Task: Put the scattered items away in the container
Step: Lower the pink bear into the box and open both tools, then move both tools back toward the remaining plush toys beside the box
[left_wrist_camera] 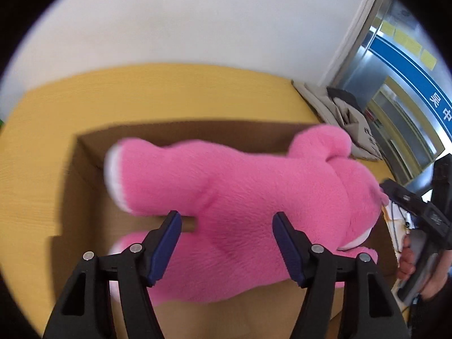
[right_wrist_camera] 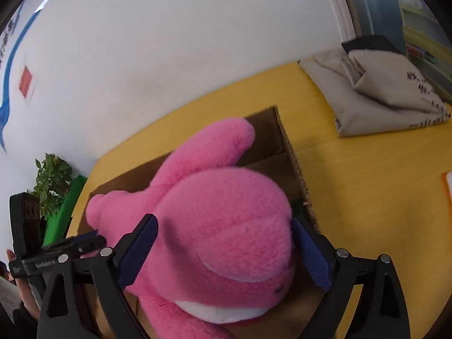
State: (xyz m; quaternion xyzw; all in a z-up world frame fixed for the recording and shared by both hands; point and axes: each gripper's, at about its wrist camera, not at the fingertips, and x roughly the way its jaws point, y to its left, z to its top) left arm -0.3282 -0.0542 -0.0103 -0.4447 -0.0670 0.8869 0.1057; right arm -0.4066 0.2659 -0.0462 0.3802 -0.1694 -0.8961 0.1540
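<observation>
So we see a yellow wood-grain desk (left_wrist_camera: 34, 169) against a white wall (left_wrist_camera: 169, 28), glass door at right. One brown cardboard box (left_wrist_camera: 84, 175), one fluffy pink plush bear (left_wrist_camera: 254, 192) lying across its opening, one folded grey cloth bag (right_wrist_camera: 381, 93), one potted green plant (right_wrist_camera: 50, 180). Left tool (left_wrist_camera: 227, 221) spread, pads clear of the plush. Right tool (right_wrist_camera: 226, 237) spread wide around the head; contact unclear. Box interior mostly hidden.
</observation>
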